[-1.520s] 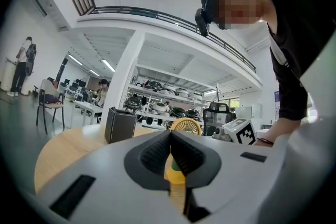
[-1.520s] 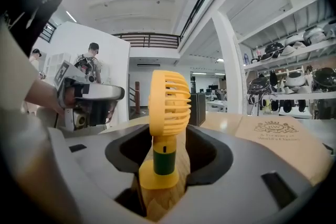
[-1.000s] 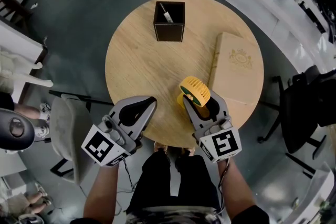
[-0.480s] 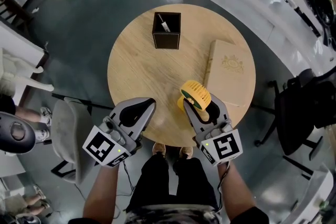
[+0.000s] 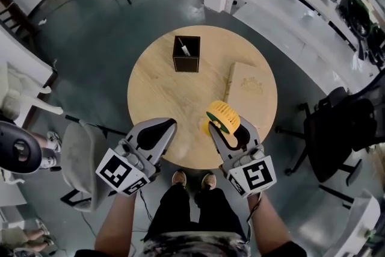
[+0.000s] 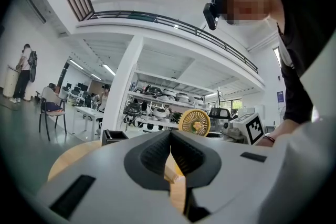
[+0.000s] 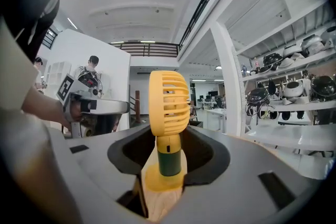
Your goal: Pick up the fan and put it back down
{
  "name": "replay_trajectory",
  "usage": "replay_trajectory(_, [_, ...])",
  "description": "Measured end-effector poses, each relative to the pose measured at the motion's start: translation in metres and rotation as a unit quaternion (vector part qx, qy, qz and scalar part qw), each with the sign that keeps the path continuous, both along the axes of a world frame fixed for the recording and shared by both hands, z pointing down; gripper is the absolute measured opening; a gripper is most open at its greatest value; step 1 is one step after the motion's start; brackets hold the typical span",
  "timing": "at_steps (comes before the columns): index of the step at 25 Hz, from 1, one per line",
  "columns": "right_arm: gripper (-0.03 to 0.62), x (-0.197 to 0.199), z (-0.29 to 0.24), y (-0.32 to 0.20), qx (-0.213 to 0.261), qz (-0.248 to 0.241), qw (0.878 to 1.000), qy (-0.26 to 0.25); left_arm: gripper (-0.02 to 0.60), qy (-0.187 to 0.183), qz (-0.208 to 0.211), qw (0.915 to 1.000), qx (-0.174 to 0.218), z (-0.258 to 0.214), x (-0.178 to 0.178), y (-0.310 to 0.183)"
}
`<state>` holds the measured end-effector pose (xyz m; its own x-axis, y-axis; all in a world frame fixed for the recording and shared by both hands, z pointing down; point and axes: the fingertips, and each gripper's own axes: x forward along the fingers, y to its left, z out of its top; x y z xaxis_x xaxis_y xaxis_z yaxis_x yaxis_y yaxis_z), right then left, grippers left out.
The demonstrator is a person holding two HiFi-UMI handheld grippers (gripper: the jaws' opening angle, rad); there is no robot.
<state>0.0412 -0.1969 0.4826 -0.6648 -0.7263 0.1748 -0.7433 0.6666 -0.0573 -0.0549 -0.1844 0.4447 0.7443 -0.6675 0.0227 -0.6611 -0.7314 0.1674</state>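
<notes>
A small yellow fan [image 5: 223,117] with a dark green stem stands upright between the jaws of my right gripper [image 5: 229,127], held above the near edge of the round wooden table [image 5: 162,87]. In the right gripper view the jaws of the gripper [image 7: 169,161] close on the stem of the fan [image 7: 168,107], with its round base just below. My left gripper [image 5: 170,124] hovers to the left of the fan, shut and empty. From the left gripper view, the gripper's [image 6: 170,145] pads meet, and the fan [image 6: 194,122] shows beyond them.
A black open box [image 5: 186,54] sits at the table's far side and a flat beige box [image 5: 249,90] lies at its right. A grey chair [image 5: 81,153] stands left of the table, a black chair [image 5: 337,129] to the right. Shelves line the far right.
Both grippers have risen, and the fan has gone up with the right one. The table now looks smaller and farther below. Neither gripper's jaws have changed.
</notes>
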Motion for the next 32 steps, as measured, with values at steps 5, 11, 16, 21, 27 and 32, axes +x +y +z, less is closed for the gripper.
replay_trajectory(5, [0.164,0.006,-0.038,0.009,0.005,0.004,1.000,0.002,0.018,0.006,0.002,1.0000,-0.002,-0.031,0.004,0.008])
replay_trajectory(11, [0.163,0.012,-0.090,0.017,0.012,0.013,1.000,0.004,0.018,0.005,0.011,0.9999,0.002,-0.080,0.007,0.011])
replay_trajectory(16, [0.163,0.013,-0.134,0.021,0.017,0.019,1.000,0.004,0.018,0.000,0.019,0.9998,0.006,-0.118,0.009,0.016])
replay_trajectory(21, [0.161,0.012,-0.173,0.025,0.029,0.023,0.999,0.001,0.018,0.002,0.028,0.9995,0.013,-0.149,0.010,0.020])
replay_trajectory(27, [0.161,0.005,-0.200,0.029,0.042,0.024,0.999,-0.003,0.018,0.004,0.032,0.9993,0.020,-0.168,0.004,0.023])
replay_trajectory(32, [0.161,0.005,-0.207,0.032,0.046,0.024,0.999,-0.001,0.018,0.002,0.037,0.9991,0.022,-0.173,0.007,0.022])
